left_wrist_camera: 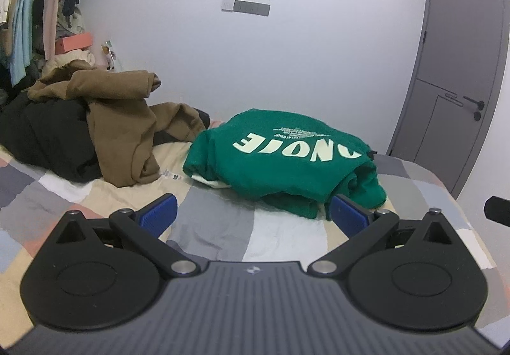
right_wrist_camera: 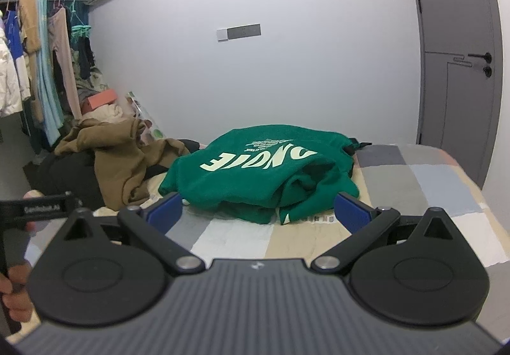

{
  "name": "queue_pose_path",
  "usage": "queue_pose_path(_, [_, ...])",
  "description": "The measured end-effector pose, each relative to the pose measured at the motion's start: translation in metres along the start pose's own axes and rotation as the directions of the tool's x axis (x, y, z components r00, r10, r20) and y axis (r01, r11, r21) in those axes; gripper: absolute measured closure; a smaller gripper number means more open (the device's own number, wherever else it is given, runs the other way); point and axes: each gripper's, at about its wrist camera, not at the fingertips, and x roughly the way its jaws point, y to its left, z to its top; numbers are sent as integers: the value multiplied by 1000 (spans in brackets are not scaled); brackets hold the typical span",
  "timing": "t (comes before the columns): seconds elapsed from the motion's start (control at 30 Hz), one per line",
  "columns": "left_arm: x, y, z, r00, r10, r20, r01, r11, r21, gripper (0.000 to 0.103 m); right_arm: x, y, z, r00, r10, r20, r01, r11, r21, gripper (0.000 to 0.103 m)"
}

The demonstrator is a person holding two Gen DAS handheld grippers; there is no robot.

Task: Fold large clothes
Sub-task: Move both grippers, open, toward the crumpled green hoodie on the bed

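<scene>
Green sweatshirt [left_wrist_camera: 287, 157] lettering upside-down, crosswise

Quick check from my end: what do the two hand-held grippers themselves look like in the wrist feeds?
Both match. The left hand-held gripper and right hand-held gripper each have a ribbed dark-grey body with a small centre logo, two round black discs, black linkage arms on silver pivot pins, and blue ribbed finger pads. No cables or sleeves are visible.

— What carries the clothes?
— A bed [left_wrist_camera: 287, 233] with a patchwork cover of grey, white, beige and pink squares.
— And on it?
— A folded green sweatshirt [left_wrist_camera: 287, 160] on the right; a brown garment [left_wrist_camera: 124, 119] draped over a black heap [left_wrist_camera: 47, 138] on the left.
</scene>
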Motion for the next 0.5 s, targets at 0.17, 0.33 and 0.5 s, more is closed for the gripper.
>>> queue_pose_path(0.17, [-10, -16, 6, 1000, -7, 13, 7, 999, 33, 0, -12, -4, 7, 1000, 11, 13, -11, 1000, 19, 0])
queue_pose_path(0.33, [-23, -23, 11, 999, -14, 33, 12, 999, 36, 0, -19, -8, 11, 1000, 12, 20, -13, 999, 36, 0])
queue_pose_path(0.5, [-24, -30, 20, 1000, 1, 30, -3, 998, 60, 0, -26, -12, 14, 1000, 15, 19, -15, 999, 32, 0])
